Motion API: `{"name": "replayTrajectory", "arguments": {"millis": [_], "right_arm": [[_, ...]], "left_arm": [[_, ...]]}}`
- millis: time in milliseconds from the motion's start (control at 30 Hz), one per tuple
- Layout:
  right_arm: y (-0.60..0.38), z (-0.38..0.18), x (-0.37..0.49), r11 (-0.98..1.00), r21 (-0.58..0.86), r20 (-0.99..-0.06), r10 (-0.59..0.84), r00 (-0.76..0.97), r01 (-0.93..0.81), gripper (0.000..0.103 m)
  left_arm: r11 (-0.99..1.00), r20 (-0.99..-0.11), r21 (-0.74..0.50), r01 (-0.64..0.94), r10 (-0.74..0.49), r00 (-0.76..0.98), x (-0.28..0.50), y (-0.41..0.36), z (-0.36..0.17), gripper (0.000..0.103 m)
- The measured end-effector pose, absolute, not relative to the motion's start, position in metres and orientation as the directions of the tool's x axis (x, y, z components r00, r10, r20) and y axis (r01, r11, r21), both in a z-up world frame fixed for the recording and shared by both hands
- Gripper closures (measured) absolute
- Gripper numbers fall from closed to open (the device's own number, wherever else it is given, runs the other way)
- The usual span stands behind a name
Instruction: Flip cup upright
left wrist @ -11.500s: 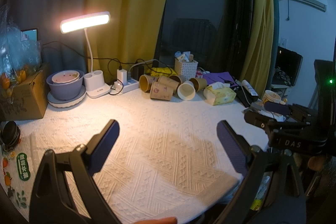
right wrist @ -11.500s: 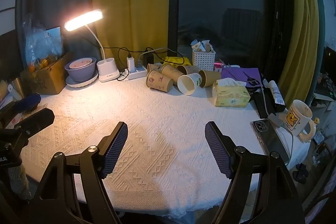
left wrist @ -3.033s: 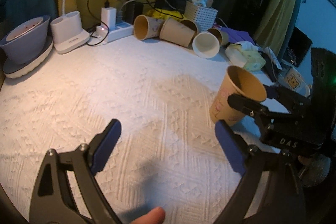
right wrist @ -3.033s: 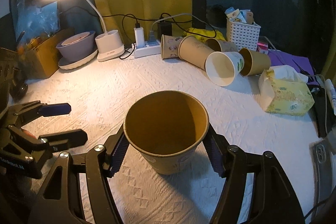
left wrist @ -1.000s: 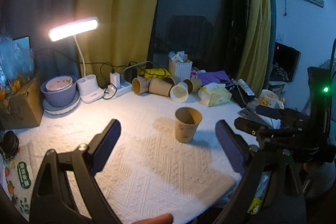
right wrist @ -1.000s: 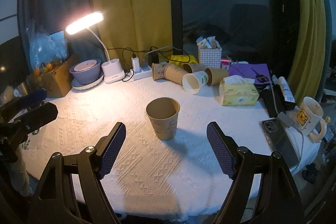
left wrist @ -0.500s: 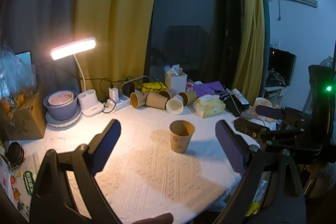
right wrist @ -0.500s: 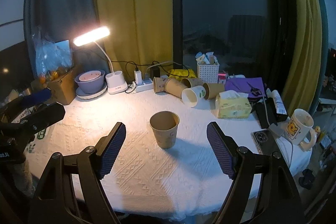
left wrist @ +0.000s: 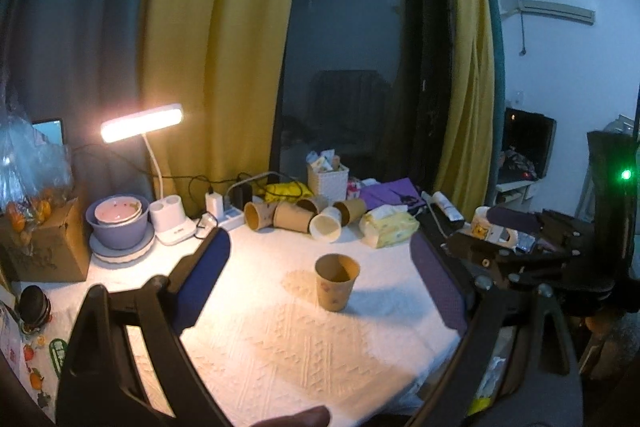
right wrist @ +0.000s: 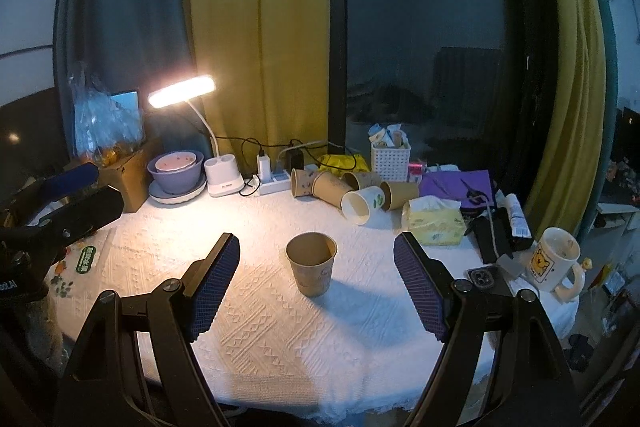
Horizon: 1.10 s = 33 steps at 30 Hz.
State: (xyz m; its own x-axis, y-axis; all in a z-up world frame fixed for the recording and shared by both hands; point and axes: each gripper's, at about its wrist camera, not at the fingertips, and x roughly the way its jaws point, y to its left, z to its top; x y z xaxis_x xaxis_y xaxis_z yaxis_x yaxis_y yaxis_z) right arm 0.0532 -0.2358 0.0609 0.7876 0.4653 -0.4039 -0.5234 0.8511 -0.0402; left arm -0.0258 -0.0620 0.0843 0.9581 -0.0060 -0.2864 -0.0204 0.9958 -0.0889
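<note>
A brown paper cup [left wrist: 337, 286] stands upright, mouth up, alone in the middle of the white tablecloth; it also shows in the right wrist view [right wrist: 311, 263]. My left gripper [left wrist: 320, 283] is open and empty, held back and above the table. My right gripper [right wrist: 318, 283] is open and empty, also pulled back from the cup. The right gripper shows at the right of the left wrist view [left wrist: 516, 247]; the left gripper shows at the left of the right wrist view [right wrist: 64, 203].
Several paper cups [right wrist: 352, 193] lie on their sides at the back. Near them are a tissue pack [right wrist: 434, 221], white basket [right wrist: 390, 155], power strip [right wrist: 274, 183], lit desk lamp [right wrist: 182, 95], purple bowl [right wrist: 176, 171], cardboard box [left wrist: 44, 247]. A mug [right wrist: 554, 261] and phone [right wrist: 486, 277] sit right.
Both grippers have pulled back and up from the table, so the upright cup looks smaller and farther. The cup itself has not moved.
</note>
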Motion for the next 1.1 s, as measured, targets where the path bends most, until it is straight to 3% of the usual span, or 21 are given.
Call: {"name": "replayTrajectory", "arguments": {"millis": [200,1100], "right_arm": [[-0.24,0.066,0.048,0.856,-0.047,-0.391,0.458,0.799,-0.514,0.021],[-0.235,0.054,0.059,0.858,-0.046,-0.433,0.445,0.784,-0.512,0.021]], "left_arm": [[0.996,-0.257,-0.088,-0.007,-0.016,0.966,-0.032,-0.063,0.091,0.011],[0.995,-0.301,-0.098,-0.012,-0.018,0.954,-0.028,-0.064,0.08,0.011]]}}
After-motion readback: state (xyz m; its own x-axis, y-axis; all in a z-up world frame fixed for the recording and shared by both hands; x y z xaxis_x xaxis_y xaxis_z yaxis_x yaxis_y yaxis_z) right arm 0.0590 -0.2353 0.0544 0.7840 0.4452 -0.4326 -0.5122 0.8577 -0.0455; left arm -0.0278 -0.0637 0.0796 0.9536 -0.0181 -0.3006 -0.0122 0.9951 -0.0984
